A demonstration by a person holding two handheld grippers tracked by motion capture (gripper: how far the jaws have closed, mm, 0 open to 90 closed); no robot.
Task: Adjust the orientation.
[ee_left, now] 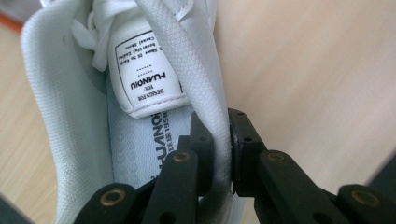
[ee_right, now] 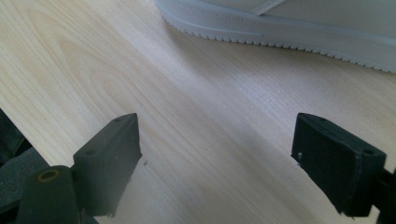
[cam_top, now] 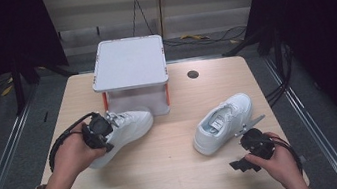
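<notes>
Pinching left shoe (ee_left: 70, 93) collar: left gripper (ee_left: 223, 140) | right gripper (ee_right: 217, 163) spread

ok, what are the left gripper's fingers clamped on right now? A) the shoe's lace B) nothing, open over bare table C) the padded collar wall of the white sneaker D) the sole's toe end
C: in the left gripper view the left gripper has one black finger inside and one outside the mesh collar wall of the white sneaker, pressed shut on it.
</notes>
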